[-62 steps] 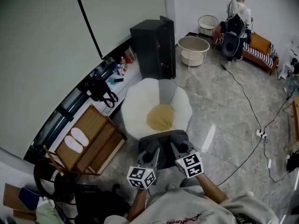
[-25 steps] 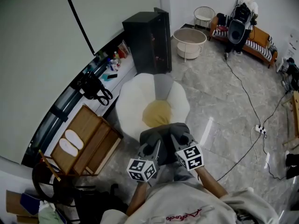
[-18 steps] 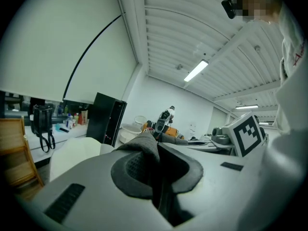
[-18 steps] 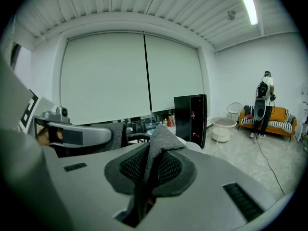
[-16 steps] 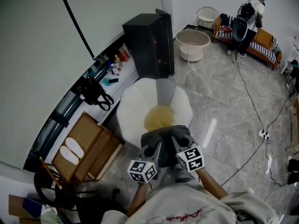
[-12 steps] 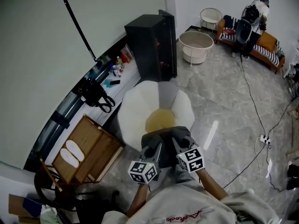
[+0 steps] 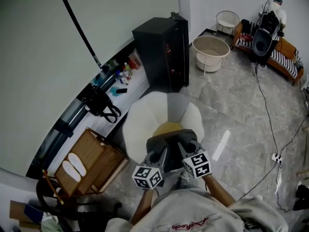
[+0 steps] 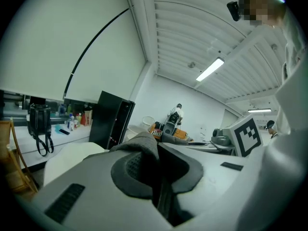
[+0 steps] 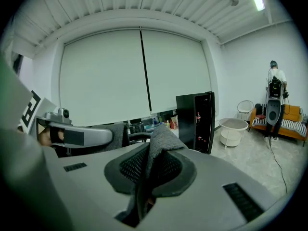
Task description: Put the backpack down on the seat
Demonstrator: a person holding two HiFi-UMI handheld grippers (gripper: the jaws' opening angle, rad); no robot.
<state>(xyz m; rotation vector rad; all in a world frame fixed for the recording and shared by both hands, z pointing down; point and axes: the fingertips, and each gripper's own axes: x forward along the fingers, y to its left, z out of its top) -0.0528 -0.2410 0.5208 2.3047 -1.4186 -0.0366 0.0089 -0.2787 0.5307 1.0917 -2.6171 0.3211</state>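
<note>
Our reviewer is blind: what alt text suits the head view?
The left hand-held gripper and right hand-held gripper grip a grey fabric backpack over a white petal-shaped seat with a yellow centre; a black cabinet stands behind.

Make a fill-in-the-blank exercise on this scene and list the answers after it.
1. The left gripper and the right gripper both have their fingers shut on the grey ____.
2. The white seat has a ____ centre.
3. Behind the seat stands a tall ____ cabinet.
4. White slippers lie on the ____ rack left of the seat.
Missing words: backpack; yellow; black; wooden.
</note>
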